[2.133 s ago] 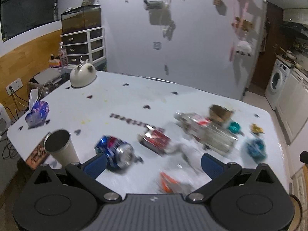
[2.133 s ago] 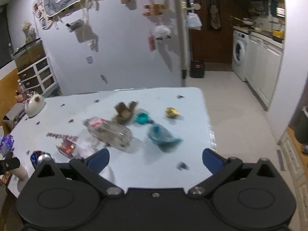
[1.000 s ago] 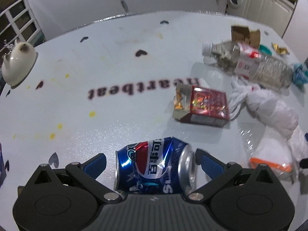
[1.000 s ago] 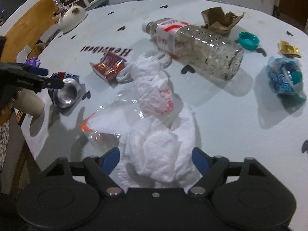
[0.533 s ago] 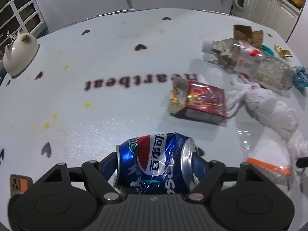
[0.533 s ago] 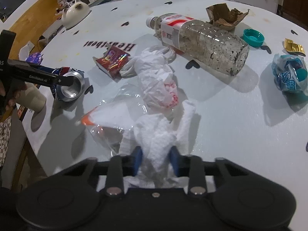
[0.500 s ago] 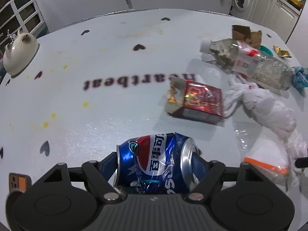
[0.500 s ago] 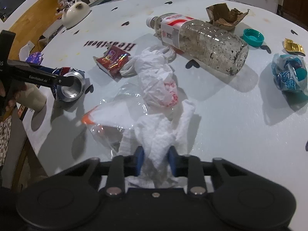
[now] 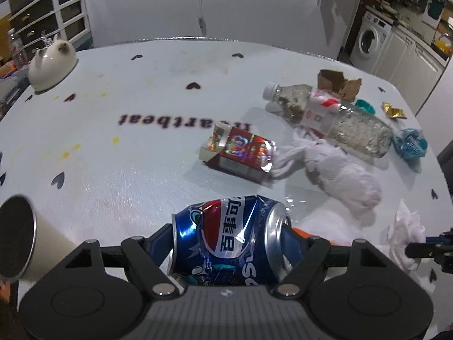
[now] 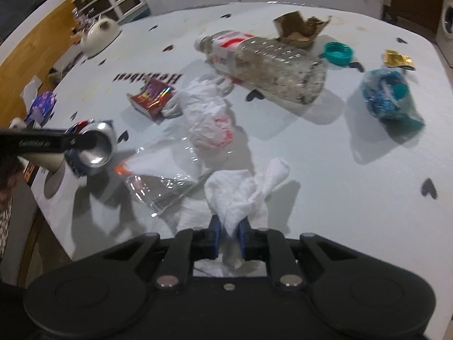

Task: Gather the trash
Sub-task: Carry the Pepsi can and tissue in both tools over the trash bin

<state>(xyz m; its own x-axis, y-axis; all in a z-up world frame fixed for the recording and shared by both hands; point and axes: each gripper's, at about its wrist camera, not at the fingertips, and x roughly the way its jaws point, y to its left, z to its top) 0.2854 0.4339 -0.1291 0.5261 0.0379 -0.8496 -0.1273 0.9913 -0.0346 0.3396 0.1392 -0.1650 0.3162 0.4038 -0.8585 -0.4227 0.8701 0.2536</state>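
My left gripper [image 9: 230, 236] is shut on a crushed blue Pepsi can [image 9: 229, 240] and holds it above the white table [image 9: 127, 170]; the can also shows in the right wrist view [image 10: 94, 147]. My right gripper [image 10: 228, 233] is shut on a crumpled white tissue [image 10: 243, 192], lifted off the table. On the table lie a red cigarette pack [image 9: 240, 153], a clear plastic bottle [image 9: 337, 121], a white plastic bag [image 10: 209, 113], a clear wrapper with an orange strip [image 10: 161, 175], torn brown cardboard [image 10: 300, 28], a teal cap [image 10: 338, 53], a gold wrapper [image 10: 396, 59] and a blue wrapper [image 10: 389, 96].
A paper cup [image 9: 25, 243] stands at the table's near left edge beside my left gripper. A white cat-shaped teapot [image 9: 52, 59] sits at the far left. A blue tissue pack [image 10: 42, 104] lies by the left edge. A washing machine [image 9: 368, 45] and cabinets stand beyond the table.
My left gripper has lifted the can and pulled back, so the paper cup is in view. My right gripper has closed tighter on the tissue and raised it off the table.
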